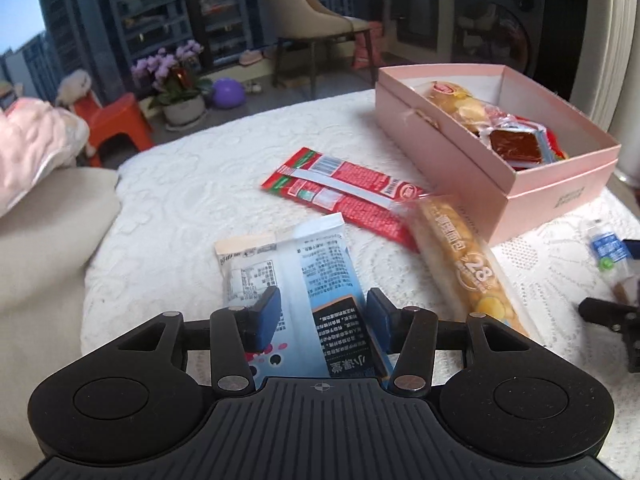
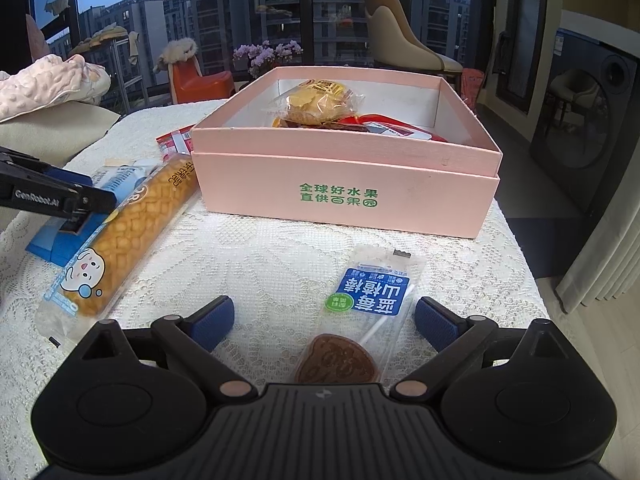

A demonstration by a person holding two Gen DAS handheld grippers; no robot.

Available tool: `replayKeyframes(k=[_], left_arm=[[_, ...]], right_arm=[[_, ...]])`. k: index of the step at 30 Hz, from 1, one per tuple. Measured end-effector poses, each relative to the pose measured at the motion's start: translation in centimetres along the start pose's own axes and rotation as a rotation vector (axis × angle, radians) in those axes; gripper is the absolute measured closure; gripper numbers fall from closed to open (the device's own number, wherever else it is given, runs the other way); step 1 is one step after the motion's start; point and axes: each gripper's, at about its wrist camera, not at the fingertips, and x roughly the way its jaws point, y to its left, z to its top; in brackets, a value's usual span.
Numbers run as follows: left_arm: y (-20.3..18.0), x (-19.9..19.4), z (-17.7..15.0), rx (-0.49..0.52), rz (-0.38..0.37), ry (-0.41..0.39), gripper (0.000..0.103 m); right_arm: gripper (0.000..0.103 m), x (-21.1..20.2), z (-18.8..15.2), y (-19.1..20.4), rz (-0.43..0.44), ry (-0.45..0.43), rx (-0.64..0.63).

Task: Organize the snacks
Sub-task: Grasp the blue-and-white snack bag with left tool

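Blue-and-white plastic is what the left tool (image 1: 322, 318) is straddling: a flat, glossy snack packet (image 1: 312, 280) printed with small text and a black panel, lying on the bench (image 1: 168, 208) with its near end between the two blue ribbed pads. Whether those pads are pinching the wrapper or merely flanking it, I cannot tell. Just to its right a long clear-wrapped braided bread (image 1: 460, 264) is lying, golden and lattice-crusted, crowding that side of the packet. Beyond them two red foil sachets (image 1: 344, 192) are resting flat, overlapping one another, and the bread's far end is lying over a corner of them.

Farther back a pink cardboard box (image 2: 344, 204) with green lettering is sitting on the bench, open-topped, already holding a yellow bun in crinkled film (image 2: 316, 106) and red wrappers.

The right tool (image 2: 324, 316) is hovering with its pads spread wide and gripping nothing; beneath it a clear sleeve with a blue label (image 2: 372, 292) is lying, a brown round lollipop on a white stick inside. White lace cloth is covering the whole bench, its knitted pattern raised and bumpy.

Around the bench a beige cushion (image 1: 44, 240), a pink fleecy blanket (image 1: 32, 148), an orange stool (image 1: 116, 120), potted purple orchids (image 1: 172, 76) and a tan chair (image 1: 304, 16) are standing.
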Motion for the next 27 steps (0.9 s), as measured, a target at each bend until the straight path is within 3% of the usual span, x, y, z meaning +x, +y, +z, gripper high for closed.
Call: replayKeyframes(k=[2,6,7,11,17,20,27], left_arm=[[0.3,0.1,0.3,-0.009,-0.03,0.01,0.04],[0.2,0.7,0.7,-0.037,-0.103,0.037,0.01],[0.1,0.9,0.8,-0.037,-0.111,0.043,0.008],[-0.1,1.0,1.0,-0.027,-0.098,0.034,0.009],[2.5,2.1,1.2,-0.089,0.015,0.055,0.013],[3.8,3.3,1.4,-0.133,-0.017,0.071,0.009],[3.7,3.9,2.3,-0.114,-0.023,0.107,0.006]], right_arm=[[0.005,0.0,0.0,0.0,0.0,0.001,-0.001],[0.004,0.0,0.0,0.0,0.001,0.0,0.0],[0.004,0.0,0.0,0.0,0.001,0.0,0.0],[0.004,0.0,0.0,0.0,0.001,0.0,0.0],[0.004,0.1,0.0,-0.1,0.006,-0.001,0.002],[0.004,0.1,0.0,0.0,0.006,-0.001,0.002],[0.003,0.1,0.0,-0.1,0.008,0.001,-0.001]])
